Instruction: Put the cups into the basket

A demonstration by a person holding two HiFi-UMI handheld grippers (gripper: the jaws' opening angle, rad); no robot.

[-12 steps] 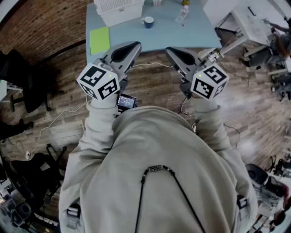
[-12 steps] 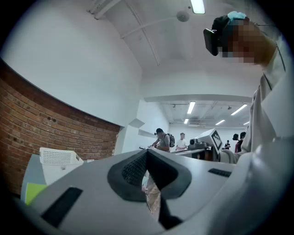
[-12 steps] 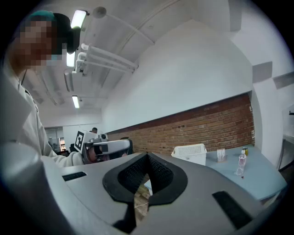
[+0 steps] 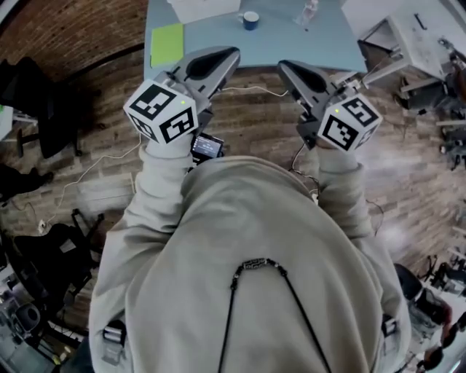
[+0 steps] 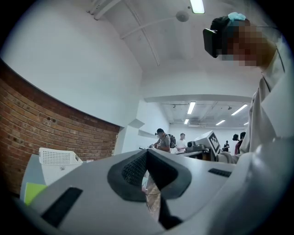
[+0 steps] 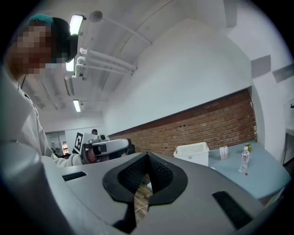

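A blue cup (image 4: pixel 250 20) stands on the light-blue table (image 4: pixel 218 36) at the top of the head view. The white basket (image 4: pixel 204 9) sits just left of it, cut off by the frame edge. My left gripper (image 4: pixel 230 54) and right gripper (image 4: pixel 284 67) are held side by side over the wooden floor, short of the table's near edge. Both pairs of jaws are pressed together with nothing between them. In the right gripper view the basket (image 6: pixel 192 151) stands on the table beyond my shut jaws. It also shows in the left gripper view as the basket (image 5: pixel 57 158) at the left.
A green pad (image 4: pixel 167 44) lies at the table's left and a clear bottle (image 4: pixel 309 11) stands to the right of the cup. Cables trail across the floor (image 4: pixel 247 116). A dark chair (image 4: pixel 51 109) is at the left and white desks (image 4: pixel 415 44) at the right. People stand far off (image 5: pixel 161 140).
The table, cup and basket have slid toward the top of the head view. Both grippers stay shut at chest height and sit slightly further right in the frame.
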